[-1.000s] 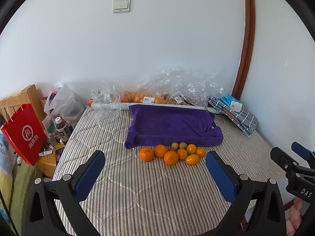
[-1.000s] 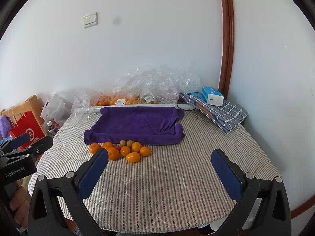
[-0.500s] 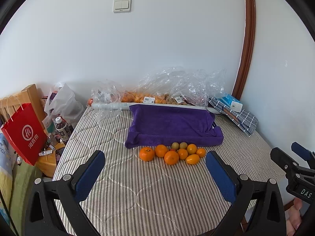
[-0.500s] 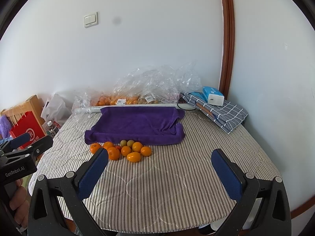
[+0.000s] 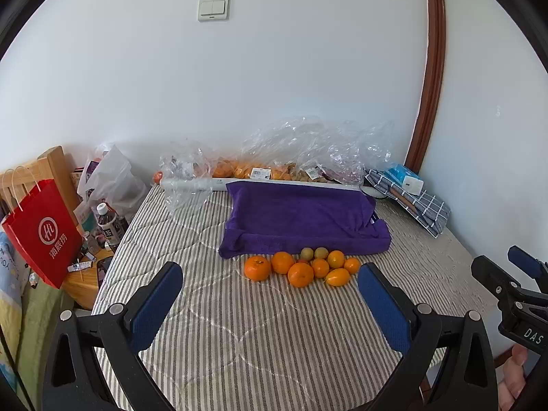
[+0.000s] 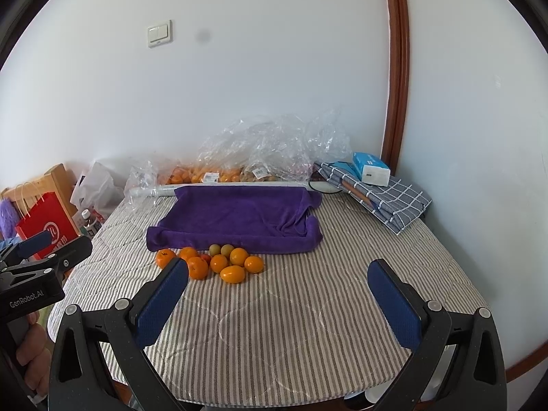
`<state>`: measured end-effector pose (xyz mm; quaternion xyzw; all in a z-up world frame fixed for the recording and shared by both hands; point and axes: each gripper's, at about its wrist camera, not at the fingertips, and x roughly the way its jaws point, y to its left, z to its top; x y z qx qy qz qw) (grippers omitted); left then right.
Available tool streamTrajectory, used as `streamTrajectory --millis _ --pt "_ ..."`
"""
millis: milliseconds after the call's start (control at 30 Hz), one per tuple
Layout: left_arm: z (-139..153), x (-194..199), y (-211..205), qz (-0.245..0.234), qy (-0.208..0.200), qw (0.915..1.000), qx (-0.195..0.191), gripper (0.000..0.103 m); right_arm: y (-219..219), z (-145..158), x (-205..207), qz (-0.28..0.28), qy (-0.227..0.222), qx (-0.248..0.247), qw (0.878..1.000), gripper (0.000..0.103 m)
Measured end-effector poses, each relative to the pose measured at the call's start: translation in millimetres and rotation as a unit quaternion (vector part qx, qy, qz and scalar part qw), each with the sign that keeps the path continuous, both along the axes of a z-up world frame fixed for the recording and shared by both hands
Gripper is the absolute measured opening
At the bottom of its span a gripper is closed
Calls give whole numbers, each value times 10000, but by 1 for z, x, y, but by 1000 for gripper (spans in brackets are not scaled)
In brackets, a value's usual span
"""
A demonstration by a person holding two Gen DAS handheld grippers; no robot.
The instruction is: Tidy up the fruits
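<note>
Both the left gripper (image 5: 269,282) and right gripper (image 6: 278,279) are hovering with fingers spread wide, empty. A small red fruit (image 6: 205,258) is peeking, half hidden, among round orange citrus fruits (image 5: 300,274) at 12 o'clock, touching a folded purple towel (image 5: 301,219).

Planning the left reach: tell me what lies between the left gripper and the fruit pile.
Only bare striped tablecloth between the left gripper and fruit pile, per the left wrist view.

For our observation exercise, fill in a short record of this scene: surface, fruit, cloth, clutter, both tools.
surface: striped table
fruit: oranges and two greenish fruits, clustered in front of the cloth
cloth: purple towel, nothing on it
clutter: plastic bags by the wall, red bag at left
left tool: open, empty
right tool: open, empty
</note>
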<state>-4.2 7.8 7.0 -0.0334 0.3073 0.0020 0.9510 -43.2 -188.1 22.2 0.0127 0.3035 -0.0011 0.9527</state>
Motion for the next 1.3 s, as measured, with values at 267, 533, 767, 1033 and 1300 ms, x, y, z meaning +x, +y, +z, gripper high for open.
streamTrajectory --millis 267,533,767,1033,1300 --pt "-13 12 6 43 70 10000 55 103 -3 -12 15 -10 123 111 9999 103" --pt "-36 36 11 107 250 9996 73 103 -6 -34 41 -32 251 129 9996 103" --pt "-64 60 18 167 439 9988 152 103 -5 -65 75 12 569 153 9983 103" --pt "-92 86 32 358 599 9974 161 103 -6 -106 113 170 1051 399 9935 95" --pt "-124 113 46 279 976 9947 173 101 6 -150 147 362 1229 541 9903 69"
